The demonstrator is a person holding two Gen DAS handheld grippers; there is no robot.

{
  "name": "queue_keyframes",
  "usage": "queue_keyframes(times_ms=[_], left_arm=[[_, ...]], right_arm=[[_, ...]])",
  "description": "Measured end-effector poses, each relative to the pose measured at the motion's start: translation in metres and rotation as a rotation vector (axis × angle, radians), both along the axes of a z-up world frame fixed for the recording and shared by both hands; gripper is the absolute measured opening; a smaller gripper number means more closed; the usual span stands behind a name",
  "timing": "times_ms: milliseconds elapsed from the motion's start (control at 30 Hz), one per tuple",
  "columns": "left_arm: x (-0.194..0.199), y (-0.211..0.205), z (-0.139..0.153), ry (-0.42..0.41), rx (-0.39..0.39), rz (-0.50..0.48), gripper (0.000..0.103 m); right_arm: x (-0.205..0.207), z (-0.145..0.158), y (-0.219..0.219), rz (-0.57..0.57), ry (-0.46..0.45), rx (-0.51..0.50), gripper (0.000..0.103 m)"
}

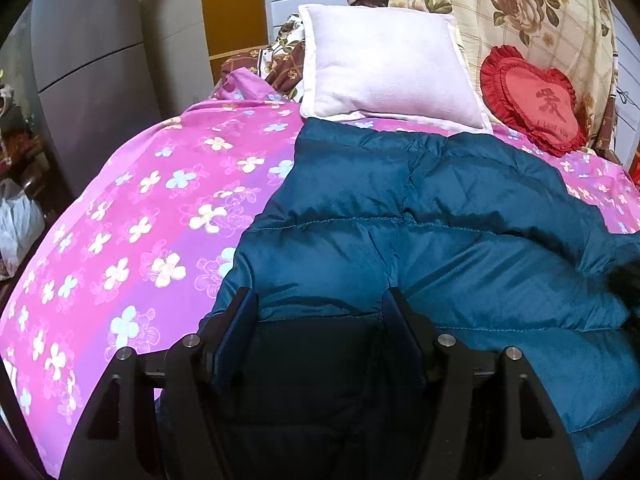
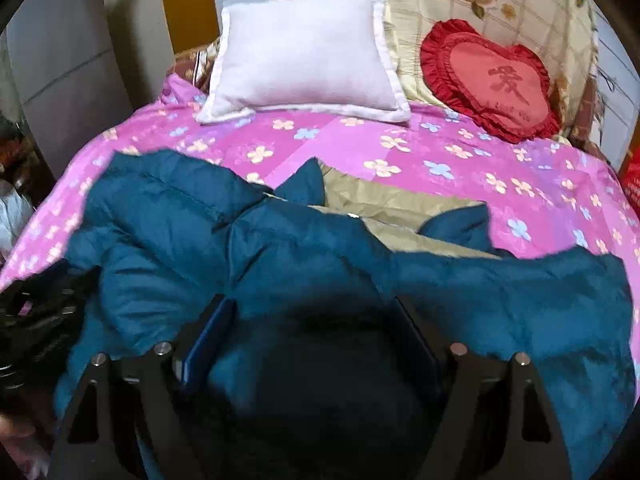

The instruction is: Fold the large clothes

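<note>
Teal quilted jacket, tan lining exposed, lies crumpled on bed's pink floral sheet; beyond it white pillow, red heart cushion. Left tool and right tool both spread, jacket fabric bunched between their fingers, grip uncertain

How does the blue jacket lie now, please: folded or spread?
Partly folded: the jacket is bunched on the bed, its beige lining showing.

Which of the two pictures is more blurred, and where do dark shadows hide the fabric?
Left wrist view: mostly sharp, the blue padded jacket stitching is crisp; deep shadow between the left tool's fingers. Right wrist view: softer, the jacket edges are smeared; a dark shadow fills the gap at the right tool. Both views bend strongly at the rims.
</note>
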State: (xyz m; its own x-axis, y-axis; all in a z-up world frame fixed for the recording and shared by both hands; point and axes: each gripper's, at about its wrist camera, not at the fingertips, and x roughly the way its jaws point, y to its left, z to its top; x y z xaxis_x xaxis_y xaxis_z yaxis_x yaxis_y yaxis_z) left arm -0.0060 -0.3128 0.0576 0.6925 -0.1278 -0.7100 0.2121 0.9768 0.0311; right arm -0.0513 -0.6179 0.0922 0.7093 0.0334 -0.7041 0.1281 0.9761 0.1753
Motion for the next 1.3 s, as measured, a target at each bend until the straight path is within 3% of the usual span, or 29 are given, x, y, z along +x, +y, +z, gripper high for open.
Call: queue_keyframes(times_ms=[133, 267, 433, 467, 667, 867, 1000, 1100, 1300], left_arm=[[0.000, -0.001, 0.000, 0.000, 0.005, 0.003, 0.048], [0.001, -0.001, 0.000, 0.000, 0.010, 0.004, 0.048], [0.002, -0.003, -0.001, -0.002, 0.022, 0.007, 0.049], [0.002, -0.003, -0.002, -0.002, 0.021, 0.009, 0.049], [0.003, -0.001, -0.002, 0.009, 0.014, 0.005, 0.050], [0.002, 0.006, -0.001, 0.016, -0.021, -0.016, 0.050], [-0.002, 0.007, 0.001, 0.022, -0.011, -0.017, 0.050], [-0.013, 0.010, 0.007, 0.030, -0.007, -0.027, 0.050], [-0.048, 0.037, 0.021, 0.046, -0.048, -0.077, 0.050]], right_arm=[[-0.048, 0.017, -0.038, -0.079, -0.042, -0.048, 0.084], [-0.076, 0.009, -0.082, -0.188, -0.008, -0.135, 0.084], [-0.085, -0.027, -0.137, -0.298, 0.065, -0.043, 0.088], [-0.084, -0.039, -0.148, -0.311, 0.058, 0.027, 0.088], [-0.072, -0.050, -0.139, -0.323, 0.079, -0.038, 0.088], [-0.122, -0.014, -0.122, -0.288, 0.015, -0.021, 0.089], [-0.136, -0.029, -0.116, -0.296, 0.082, -0.128, 0.090], [-0.136, -0.048, -0.128, -0.316, 0.088, -0.056, 0.096], [-0.147, -0.035, -0.129, -0.338, 0.086, -0.004, 0.096]])
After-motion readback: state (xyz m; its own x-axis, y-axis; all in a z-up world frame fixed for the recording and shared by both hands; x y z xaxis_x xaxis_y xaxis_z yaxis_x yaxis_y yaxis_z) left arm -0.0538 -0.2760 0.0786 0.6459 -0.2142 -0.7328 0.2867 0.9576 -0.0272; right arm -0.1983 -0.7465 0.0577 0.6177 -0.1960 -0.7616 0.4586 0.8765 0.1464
